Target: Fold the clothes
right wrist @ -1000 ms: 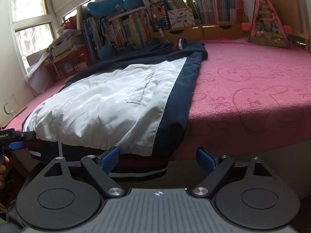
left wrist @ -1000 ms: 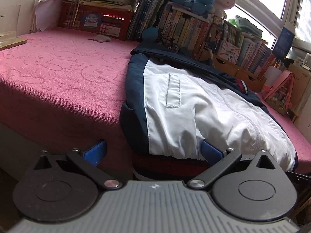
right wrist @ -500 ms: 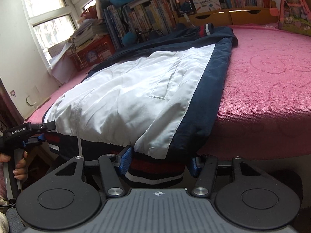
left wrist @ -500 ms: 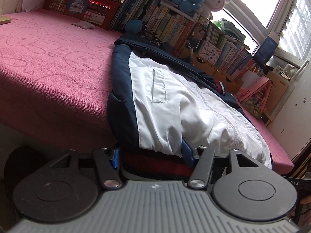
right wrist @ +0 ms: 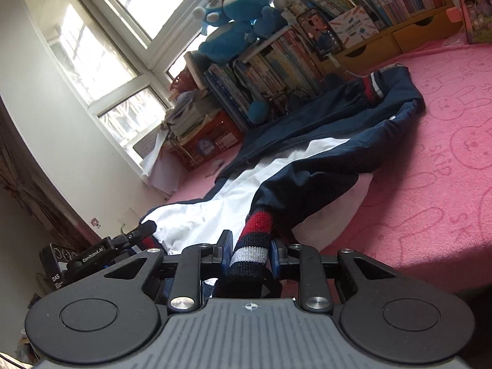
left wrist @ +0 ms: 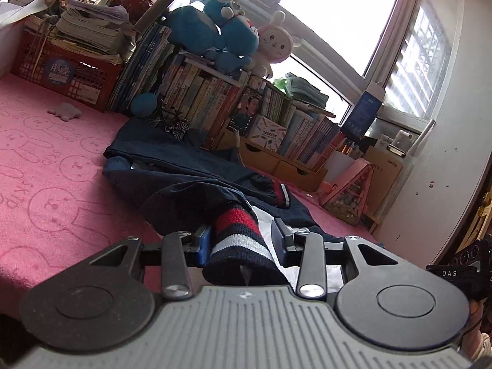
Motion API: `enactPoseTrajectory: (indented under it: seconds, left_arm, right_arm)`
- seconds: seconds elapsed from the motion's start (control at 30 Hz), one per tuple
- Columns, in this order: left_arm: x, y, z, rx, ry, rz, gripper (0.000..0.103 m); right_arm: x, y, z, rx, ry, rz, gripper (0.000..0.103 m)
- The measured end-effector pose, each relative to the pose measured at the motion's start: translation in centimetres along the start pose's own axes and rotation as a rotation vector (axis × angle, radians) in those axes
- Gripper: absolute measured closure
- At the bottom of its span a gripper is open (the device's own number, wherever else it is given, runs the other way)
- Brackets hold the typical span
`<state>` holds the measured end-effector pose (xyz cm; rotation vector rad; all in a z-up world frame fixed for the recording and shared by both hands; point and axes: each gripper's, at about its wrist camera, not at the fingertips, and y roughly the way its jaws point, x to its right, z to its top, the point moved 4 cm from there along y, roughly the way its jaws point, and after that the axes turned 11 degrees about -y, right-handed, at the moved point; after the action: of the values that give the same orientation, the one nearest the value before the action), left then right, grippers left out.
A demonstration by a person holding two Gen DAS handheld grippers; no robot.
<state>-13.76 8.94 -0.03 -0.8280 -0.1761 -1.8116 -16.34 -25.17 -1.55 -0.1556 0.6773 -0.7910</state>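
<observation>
A navy and white jacket (left wrist: 196,184) (right wrist: 307,160) lies on the pink bed. Its bottom hem is a ribbed band striped red, navy and white. My left gripper (left wrist: 241,241) is shut on the hem band (left wrist: 236,233) at one corner and holds it lifted off the bed edge. My right gripper (right wrist: 250,249) is shut on the hem band (right wrist: 253,240) at the other corner, also lifted. The left gripper shows in the right wrist view (right wrist: 123,240) at the left. A striped cuff (right wrist: 372,87) lies at the far end.
The pink bedspread (left wrist: 46,184) (right wrist: 430,169) spreads to both sides of the jacket. Bookshelves (left wrist: 215,104) with plush toys (left wrist: 227,37) line the far edge, with a red crate (left wrist: 61,70), wooden drawers (right wrist: 399,37) and a pink triangular box (left wrist: 347,196).
Both grippers have closed on the jacket's striped hem and lifted it. The lower part of the jacket has risen and bunched, and both views tilt upward toward the windows.
</observation>
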Motion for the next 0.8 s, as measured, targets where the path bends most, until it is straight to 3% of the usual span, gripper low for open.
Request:
enactPoseTrajectory:
  seconds: [0.23,0.47,0.7,0.8]
  left_arm:
    - [-1.0,4.5,1.5,-0.042,0.016,0.059,0.071]
    - [-2.3,7.9,2.9,-0.069,0.064,0.194,0.071]
    - [-4.9,9.5,6.4,-0.008,-0.003,0.283,0.071]
    - [-5.6,10.5,7.2,-0.002,0.003,0.327,0.070]
  right_arm:
    - [3.6,5.0,3.5,-0.019,0.113,-0.011,0.078]
    - [6.7,9.3,3.7,-0.054,0.227,-0.067,0.078]
    - [11.4,7.8,6.8,0.066,0.361,-0.112,0.078]
    - [12.9,7.2,8.3,0.109,0.321,-0.254,0.078]
